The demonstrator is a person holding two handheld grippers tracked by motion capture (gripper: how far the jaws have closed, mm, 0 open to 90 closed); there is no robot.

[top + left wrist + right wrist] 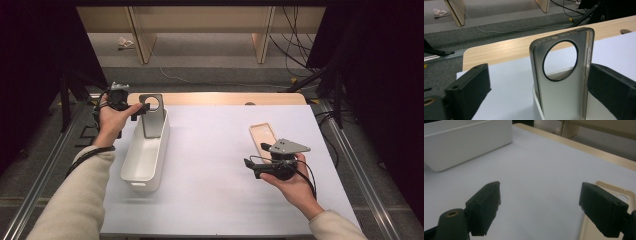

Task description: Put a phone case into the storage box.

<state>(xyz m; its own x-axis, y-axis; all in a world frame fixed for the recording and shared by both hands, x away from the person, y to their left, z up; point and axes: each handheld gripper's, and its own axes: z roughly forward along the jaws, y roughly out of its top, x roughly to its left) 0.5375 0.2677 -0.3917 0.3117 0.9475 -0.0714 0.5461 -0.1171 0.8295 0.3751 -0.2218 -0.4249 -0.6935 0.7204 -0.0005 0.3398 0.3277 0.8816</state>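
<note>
the left gripper (142, 107) is up at the desk's (210, 150) far left corner, jaws wide apart, and standing between them is a grey phone case (151, 116) with a big round camera cutout. in the left gripper view the grey phone case (564, 82) stands upright, its lower end down inside the white bin (536, 105); its right edge sits right against the right jaw, while the left jaw stands well clear of it, so there is no squeeze on it from both sides. the white bin (145, 150) lies along the left edge of the desk, long side running away from the person, and the case leans at its far end.

over on the right, the right gripper (248, 162) hovers near the right edge, about midway down it, jaws spread wide and nothing between them. in the right gripper view the jaws frame bare white desk (536, 170), with the white bin (466, 142) off at the far side. a beige phone case (262, 137) lies flat on the desk just beyond that gripper, and in the right gripper view the beige phone case (621, 195) shows just behind the right jaw.
</note>
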